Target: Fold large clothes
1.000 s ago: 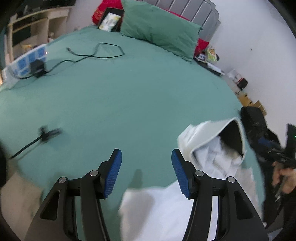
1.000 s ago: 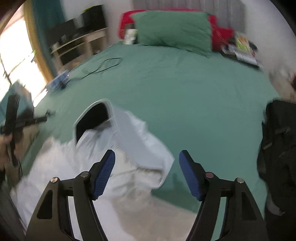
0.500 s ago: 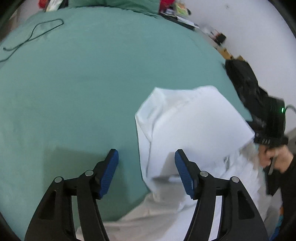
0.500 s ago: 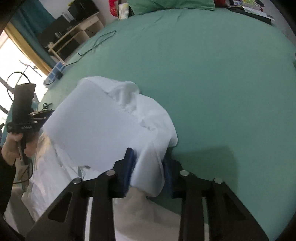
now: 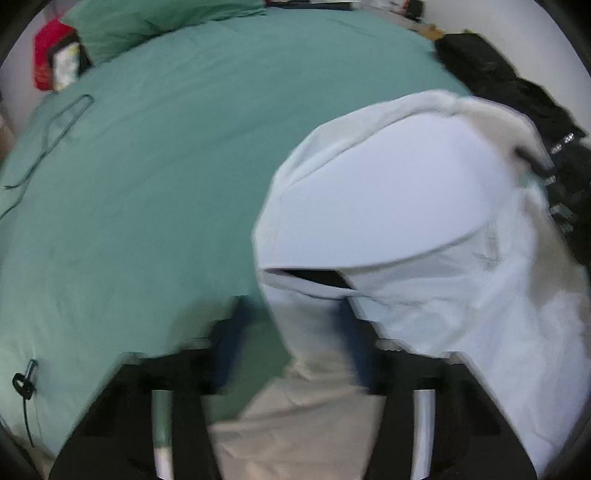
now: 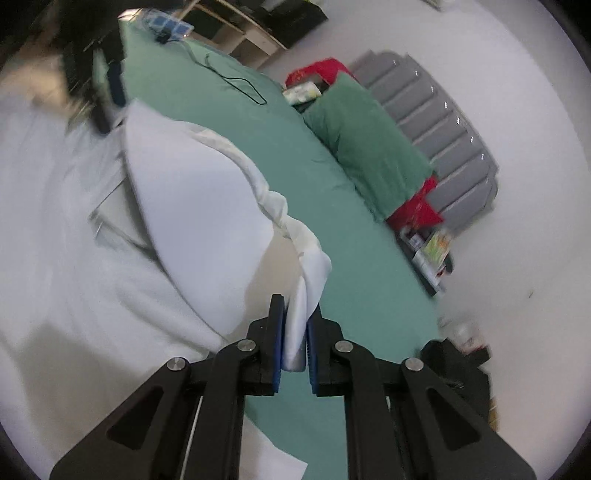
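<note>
A large white garment [image 5: 406,206] lies bunched at the near right of a green bed [image 5: 155,177]. My left gripper [image 5: 295,332] is blurred by motion; its jaws stand apart, with a fold of the white cloth between them. In the right wrist view the same garment [image 6: 177,206] billows up on the left. My right gripper [image 6: 295,343] is shut on an edge of it and holds it lifted above the bed [image 6: 295,147].
A green pillow [image 6: 365,144] and red cushions [image 6: 413,210] lie against a grey headboard [image 6: 436,110]. A black cable [image 5: 55,129] trails over the bed's left. Dark clothing [image 5: 517,96] sits at the bed's right edge. Shelves [image 6: 251,33] stand beyond the bed.
My right gripper has lifted and swung the held garment edge, tilting its view. My left gripper has moved in onto the cloth, which now lies between its jaws.
</note>
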### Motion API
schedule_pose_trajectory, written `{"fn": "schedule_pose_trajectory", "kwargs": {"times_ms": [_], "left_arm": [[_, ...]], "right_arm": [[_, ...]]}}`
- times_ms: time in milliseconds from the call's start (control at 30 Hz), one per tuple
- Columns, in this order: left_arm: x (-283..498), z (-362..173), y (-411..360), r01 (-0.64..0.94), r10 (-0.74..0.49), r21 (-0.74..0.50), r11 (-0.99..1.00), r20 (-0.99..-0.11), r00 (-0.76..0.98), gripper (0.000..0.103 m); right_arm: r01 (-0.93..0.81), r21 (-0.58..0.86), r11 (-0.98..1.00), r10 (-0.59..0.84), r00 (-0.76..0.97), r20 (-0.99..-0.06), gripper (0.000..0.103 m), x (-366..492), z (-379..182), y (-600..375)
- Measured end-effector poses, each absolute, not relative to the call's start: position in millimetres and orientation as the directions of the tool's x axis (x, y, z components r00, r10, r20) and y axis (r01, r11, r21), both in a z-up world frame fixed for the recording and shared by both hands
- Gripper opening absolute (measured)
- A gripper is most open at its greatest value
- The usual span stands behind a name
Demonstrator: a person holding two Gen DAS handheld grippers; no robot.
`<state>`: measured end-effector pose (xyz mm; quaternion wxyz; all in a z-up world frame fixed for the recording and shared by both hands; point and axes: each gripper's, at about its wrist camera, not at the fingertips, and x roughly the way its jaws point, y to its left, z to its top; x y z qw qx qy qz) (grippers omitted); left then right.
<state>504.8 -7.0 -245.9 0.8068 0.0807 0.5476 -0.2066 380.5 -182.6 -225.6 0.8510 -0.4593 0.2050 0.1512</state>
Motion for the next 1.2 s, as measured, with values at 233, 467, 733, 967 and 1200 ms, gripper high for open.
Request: {"fn": "schedule_pose_trajectory", "kwargs": {"times_ms": [233, 467, 733, 967, 1200], "left_arm": [[486, -193, 25, 0.438, -0.516, -0.343, 0.831, -0.771, 0.374, 0.073], [526, -252, -3, 0.354, -0.387, -0.279, 0.892, -0.878, 0.283, 0.079], [492, -237, -45, 0.453, -0.286, -0.044, 0.891, -0.827, 0.484, 0.017], [424, -211, -54, 0.430, -0.208, 0.145, 0.891, -0.711, 0.672, 0.014], [365, -208, -37, 0.448, -0.247, 0.093, 0.889, -0.727, 0.641, 0.014]], "right_arm": [[-0.371, -0.769, 0.520, 0.088, 0.919, -0.384, 0.011, 364, -238, -206], [-0.357, -0.792, 0.495, 0.113, 0.931, -0.348, 0.011, 360, -241, -205], [-0.289, -0.854, 0.432, 0.113, 0.957, -0.267, 0.011, 343, -241, -205], [-0.271, -0.936, 0.222, 0.162, 0.957, -0.239, 0.018, 283, -264, -204], [-0.422, -0.870, 0.256, 0.148, 0.906, -0.396, 0.019, 257, -248, -210]]}}
